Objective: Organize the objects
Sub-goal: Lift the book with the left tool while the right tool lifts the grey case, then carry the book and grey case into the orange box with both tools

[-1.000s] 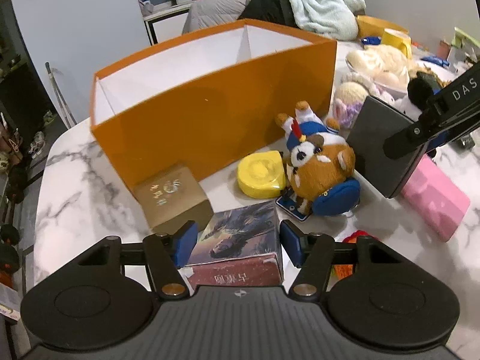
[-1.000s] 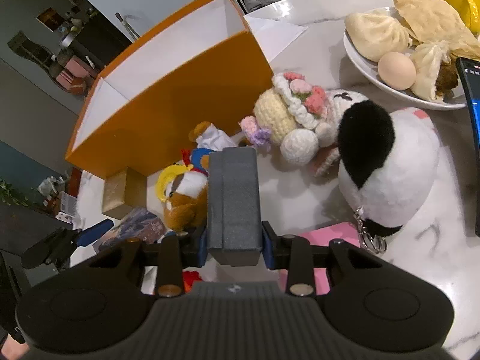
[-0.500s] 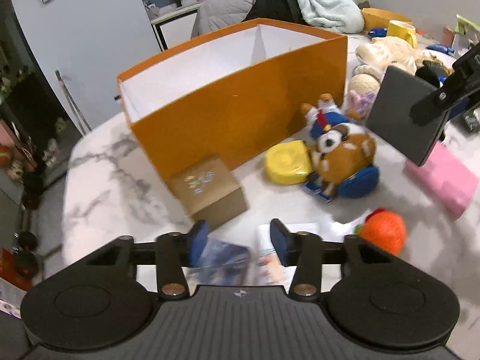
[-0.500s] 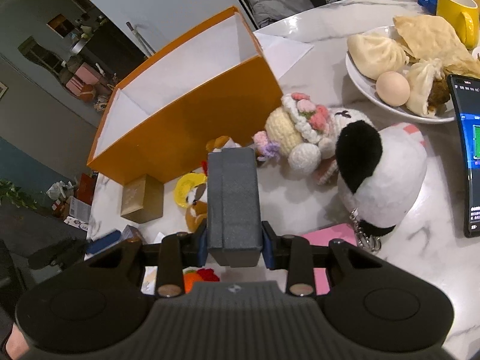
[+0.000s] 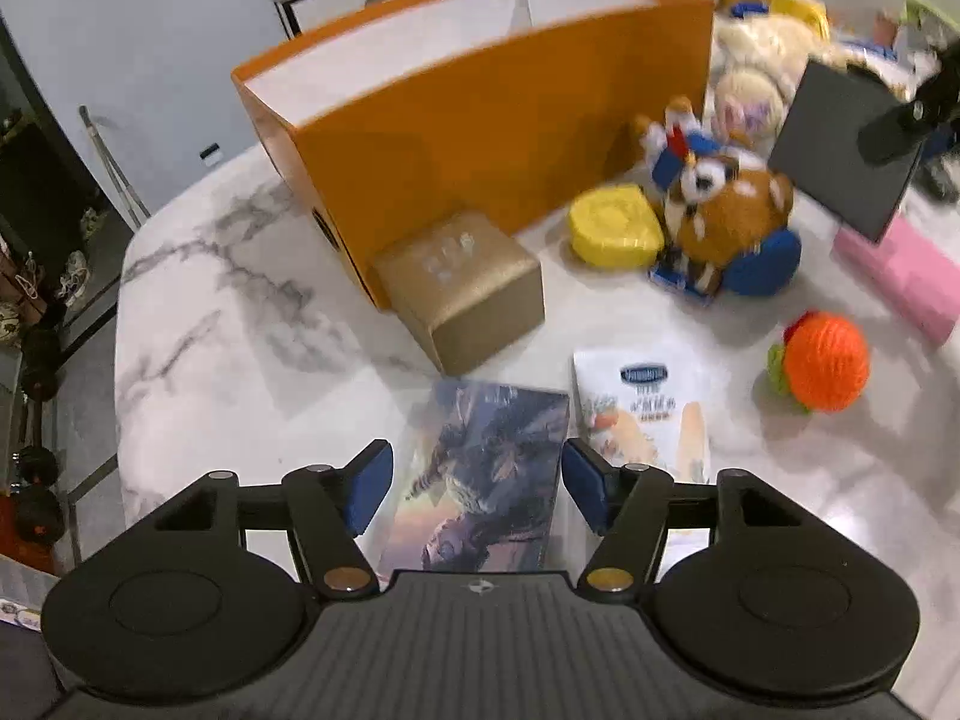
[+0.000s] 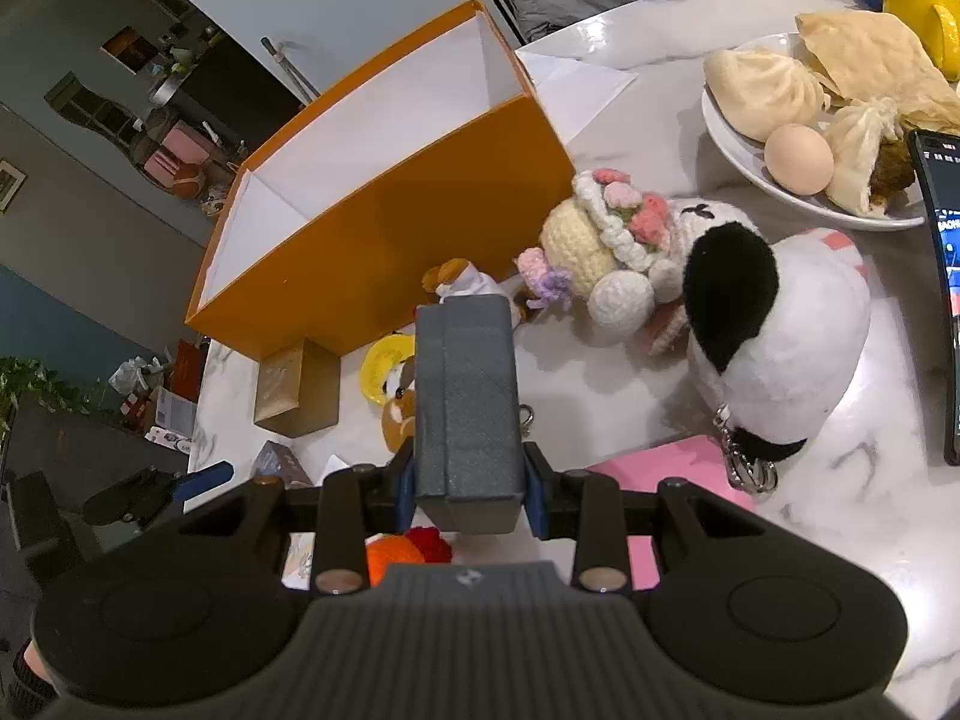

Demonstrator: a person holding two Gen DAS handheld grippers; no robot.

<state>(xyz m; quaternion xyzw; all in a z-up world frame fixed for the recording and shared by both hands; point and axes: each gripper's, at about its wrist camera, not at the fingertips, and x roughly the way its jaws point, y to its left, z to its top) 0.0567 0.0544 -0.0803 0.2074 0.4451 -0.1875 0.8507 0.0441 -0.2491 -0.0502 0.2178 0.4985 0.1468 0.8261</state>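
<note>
Judging by the orange box [image 6: 384, 228] — its white inside shows nothing in either view — the organizing has barely begun, with every loose thing out on the marble table [image 5: 228, 312].

The right gripper [image 6: 468, 492] is clenched on a dark grey case [image 6: 465, 396], held up off the table in front of the box's long wall; I would take this as the first item on its way in, though it is not over the opening yet.

The left gripper [image 5: 477, 486] has its jaws opening, with an illustrated card box [image 5: 480, 480] lying flat on the table between them; the blue pads do not press on it, so it is not grasped.

Left on the table:
- a gold box [image 5: 462, 288] touching the orange box's near corner
- a yellow case [image 5: 615, 225] and a brown dog plush [image 5: 729, 222] just beside each other
- a white snack packet [image 5: 645, 420] beside the card box
- an orange yarn ball [image 5: 825, 360] and a pink pad [image 5: 906, 282]
- a crocheted doll [image 6: 600, 240] and a black-and-white plush [image 6: 774, 336] near the plate of buns [image 6: 738, 162]

So nearly all of the work remains — one item in hand, one under the other gripper.
</note>
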